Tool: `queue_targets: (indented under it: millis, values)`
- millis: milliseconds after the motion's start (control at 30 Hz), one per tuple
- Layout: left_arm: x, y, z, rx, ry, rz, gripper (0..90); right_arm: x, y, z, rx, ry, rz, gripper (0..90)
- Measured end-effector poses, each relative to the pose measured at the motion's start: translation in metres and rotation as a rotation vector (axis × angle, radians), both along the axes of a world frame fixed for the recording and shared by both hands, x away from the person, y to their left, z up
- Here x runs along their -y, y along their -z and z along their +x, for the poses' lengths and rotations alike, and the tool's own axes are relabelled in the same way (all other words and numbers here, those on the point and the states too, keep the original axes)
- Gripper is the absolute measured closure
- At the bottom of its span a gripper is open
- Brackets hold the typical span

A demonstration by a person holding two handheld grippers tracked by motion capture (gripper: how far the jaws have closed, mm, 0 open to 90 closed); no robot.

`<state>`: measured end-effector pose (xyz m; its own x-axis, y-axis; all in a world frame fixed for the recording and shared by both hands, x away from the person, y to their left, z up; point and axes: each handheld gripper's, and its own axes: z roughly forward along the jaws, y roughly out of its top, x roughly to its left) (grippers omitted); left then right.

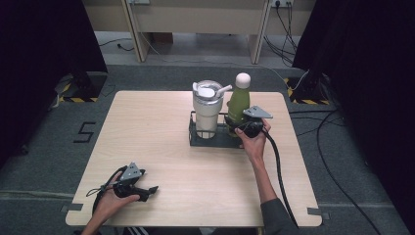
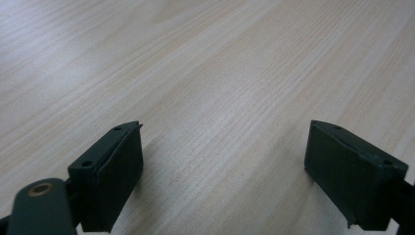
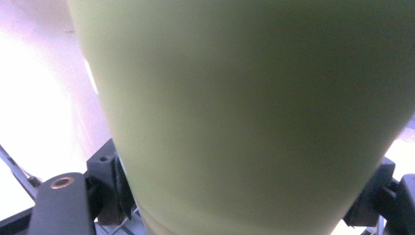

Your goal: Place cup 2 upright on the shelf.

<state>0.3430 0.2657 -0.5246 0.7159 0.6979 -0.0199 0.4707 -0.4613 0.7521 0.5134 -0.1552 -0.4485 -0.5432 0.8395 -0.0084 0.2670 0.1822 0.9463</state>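
A green bottle with a pale cap stands in the right bay of a black wire rack at the table's far middle. A white tumbler with a lid and a straw stands in the left bay. My right gripper is shut on the bottle's lower body. In the right gripper view the green bottle sits between the two black jaws of the right gripper. My left gripper rests near the table's front left, open. In the left gripper view the left gripper has only bare wood between its pads.
The light wooden table stands on grey carpet. A cable trails from the right gripper toward the front right edge. Dark curtains hang at both sides, and desk legs and floor cables lie beyond the far edge.
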Motion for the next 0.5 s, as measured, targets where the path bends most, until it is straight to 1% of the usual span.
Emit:
queue_targets:
  millis: [100,133,200,300,400,500]
  values:
    - [0.0000,0.0000,0.0000,-0.001,0.000,0.000,14.0,0.0003,0.0011,0.0007,-0.002,0.001,0.011,19.6]
    - [-0.0001,-0.0001,0.0000,-0.001,0.001,0.000,14.0,0.0000,0.0016,0.0005,-0.017,0.000,0.024,19.3]
    - [0.0000,-0.0001,-0.0001,0.000,0.000,0.000,14.0,0.0011,0.0013,0.0009,-0.015,-0.006,0.018,19.1]
    - [-0.0001,-0.0001,0.0000,-0.001,0.001,0.000,14.0,0.0029,0.0017,0.0014,-0.024,-0.004,0.030,16.2]
    - [0.0000,-0.0001,0.0000,0.000,0.001,0.000,14.0,0.0034,0.0017,0.0003,-0.025,0.004,0.031,15.0]
    - [0.0000,0.0000,0.0000,0.000,0.001,0.000,14.0,0.0036,-0.0006,-0.0019,-0.008,0.007,0.010,14.9]
